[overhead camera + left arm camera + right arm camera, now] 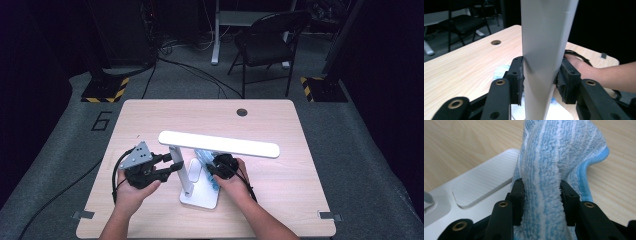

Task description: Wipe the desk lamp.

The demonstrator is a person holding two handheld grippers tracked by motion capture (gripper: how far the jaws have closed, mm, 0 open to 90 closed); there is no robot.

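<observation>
A white desk lamp stands on the wooden table [150, 115], with a long light bar [218, 144] on an upright post [176, 162] above a flat base [202, 197]. My left gripper [174, 164] reaches in from the left and is shut on the post [544, 30], its pads [518, 77] pressing both sides. My right gripper [212, 169] is shut on a bunched blue-and-white striped cloth [559, 150], which rests against the ribbed pad of the lamp base [481, 182]. In the left gripper view, a bit of cloth [500, 71] shows behind the post.
A round cable hole [242, 112] sits near the table's far edge. Beyond the table are a black chair [270, 40] and two stands with yellow-black striped feet [105, 92]. The light bar overhangs both grippers. The right hand [584, 67] lies close behind the post.
</observation>
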